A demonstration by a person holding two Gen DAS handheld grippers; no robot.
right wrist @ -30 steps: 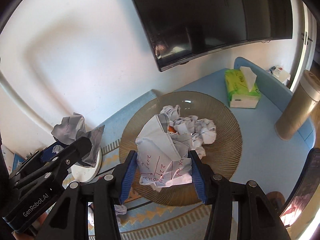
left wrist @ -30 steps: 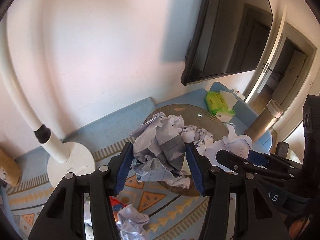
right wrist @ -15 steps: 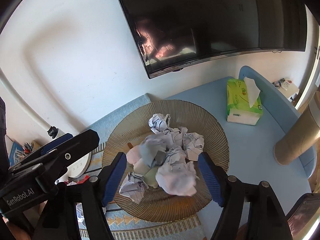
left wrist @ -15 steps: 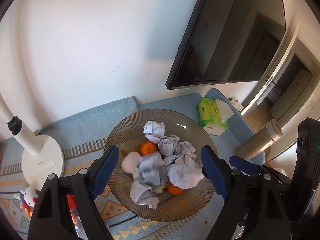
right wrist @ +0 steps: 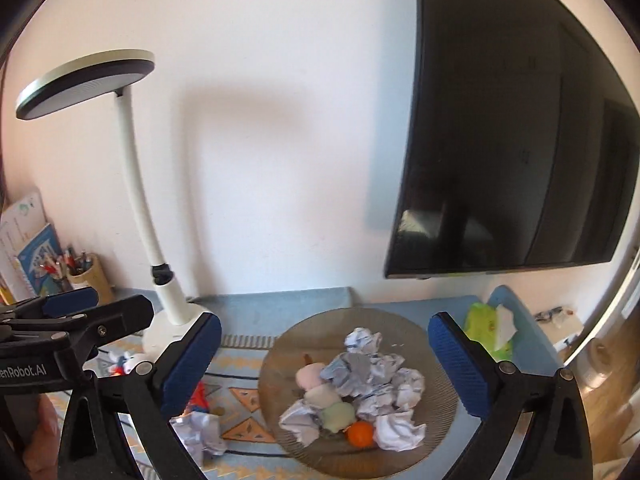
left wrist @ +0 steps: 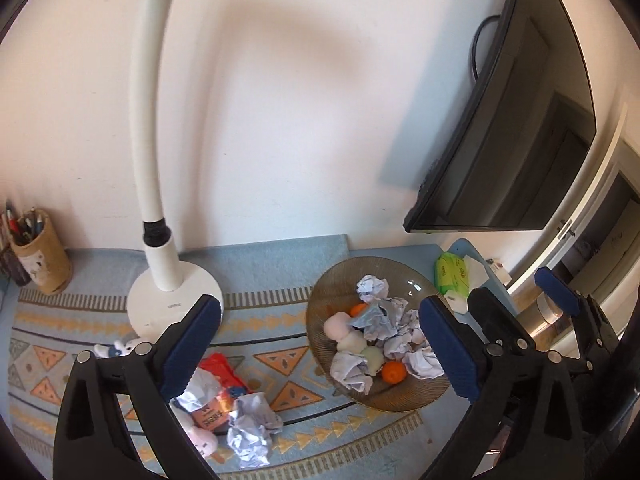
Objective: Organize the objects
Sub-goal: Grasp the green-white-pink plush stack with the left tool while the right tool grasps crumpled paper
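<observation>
A brown ribbed glass bowl [left wrist: 332, 284] [right wrist: 436, 424] sits on the patterned mat and holds several crumpled paper balls [left wrist: 372, 286] [right wrist: 362, 338], oranges [left wrist: 393, 372] [right wrist: 360, 433] and pale round pieces [left wrist: 336, 326] [right wrist: 310, 374]. Another paper ball [left wrist: 252, 426] [right wrist: 202, 432] lies on the mat beside a red packet [left wrist: 222, 374] and a pink toy [left wrist: 200, 438]. My left gripper [left wrist: 318, 346] is open and empty, above the mat left of the bowl. My right gripper [right wrist: 324, 368] is open and empty, above the bowl.
A white desk lamp [left wrist: 160, 264] [right wrist: 168, 292] stands at the back left. A pen holder [left wrist: 40, 256] is at the far left. A green tissue pack [left wrist: 454, 276] [right wrist: 486, 326] and a metal cylinder [left wrist: 548, 312] stand right of the bowl. A dark screen [right wrist: 520, 140] hangs on the wall.
Both grippers opened and dropped their paper balls into the bowl, then pulled up and back. The view is now wider and both are empty.
</observation>
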